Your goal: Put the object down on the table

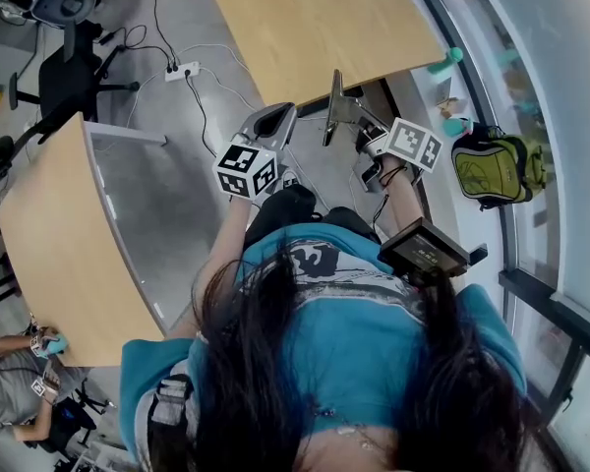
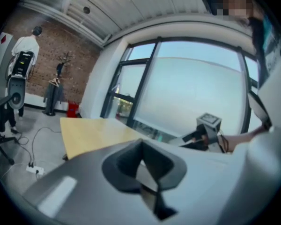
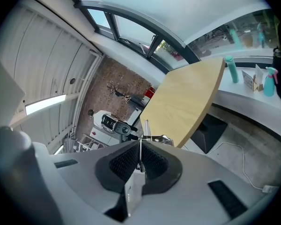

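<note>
In the head view I hold both grippers in the air over the floor, short of the near edge of the light wooden table (image 1: 324, 18). My right gripper (image 1: 336, 101) is shut on a thin flat grey metal piece (image 1: 332, 118) that stands on edge. In the right gripper view the metal piece (image 3: 141, 146) is pinched edge-on between the ribbed pads, its shiny tip poking out toward the table (image 3: 187, 102). My left gripper (image 1: 278, 116) hangs beside it, to the left; its fingertips (image 2: 141, 143) meet with nothing between them. The table (image 2: 93, 132) lies ahead of it.
A second wooden table (image 1: 49, 234) stands at the left. A black office chair (image 1: 64, 62), a power strip (image 1: 182, 70) and cables lie on the floor behind. A green backpack (image 1: 492, 165) and bottles (image 1: 450, 59) sit by the window. A person (image 1: 20, 372) sits lower left.
</note>
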Tool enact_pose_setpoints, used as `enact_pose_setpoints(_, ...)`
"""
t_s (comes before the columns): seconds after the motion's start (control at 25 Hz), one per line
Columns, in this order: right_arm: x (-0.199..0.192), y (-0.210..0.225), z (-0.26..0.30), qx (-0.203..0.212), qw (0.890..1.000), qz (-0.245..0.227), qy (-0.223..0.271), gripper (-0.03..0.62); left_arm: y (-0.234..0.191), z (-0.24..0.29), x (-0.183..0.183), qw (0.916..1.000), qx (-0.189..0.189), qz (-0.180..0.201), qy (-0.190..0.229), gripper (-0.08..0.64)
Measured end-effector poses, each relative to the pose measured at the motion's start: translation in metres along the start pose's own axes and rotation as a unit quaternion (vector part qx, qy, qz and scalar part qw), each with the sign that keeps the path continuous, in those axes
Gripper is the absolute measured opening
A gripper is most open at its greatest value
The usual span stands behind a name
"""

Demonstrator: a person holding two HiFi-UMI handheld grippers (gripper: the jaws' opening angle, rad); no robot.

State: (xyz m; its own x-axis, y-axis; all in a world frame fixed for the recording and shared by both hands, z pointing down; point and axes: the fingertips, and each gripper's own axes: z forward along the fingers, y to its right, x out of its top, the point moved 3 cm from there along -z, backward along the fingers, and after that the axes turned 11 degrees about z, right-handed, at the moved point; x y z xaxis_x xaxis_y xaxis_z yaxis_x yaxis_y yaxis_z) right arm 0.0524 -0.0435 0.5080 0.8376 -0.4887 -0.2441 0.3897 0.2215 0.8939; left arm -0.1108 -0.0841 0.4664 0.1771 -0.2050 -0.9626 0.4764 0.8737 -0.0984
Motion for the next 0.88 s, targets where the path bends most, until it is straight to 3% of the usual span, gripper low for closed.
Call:
enact_pose_setpoints(0.28, 0.016, -0.016, 0.055, -0.010, 1.000, -0.008, 0.007, 0.018, -0.058, 0.012, 0.000, 0.9999, -0.008, -0.011, 0.005, 0.002)
enact_pose_setpoints(0.6, 0.029, -0.026, 0.089, -0.023, 1.000, -0.018, -0.008, 0.018, -0.091, 0.025, -0.004, 0.9993, -0.003, -0.037, 0.006, 0.002)
enact_pose_setpoints(0.88, 0.078, -0.019, 0.122, -0.028, 0.999, -0.028, -0.016, 0.018, -0.116, 0.063, -0.001, 0.9993, 0.001, -0.036, -0.003, 0.002)
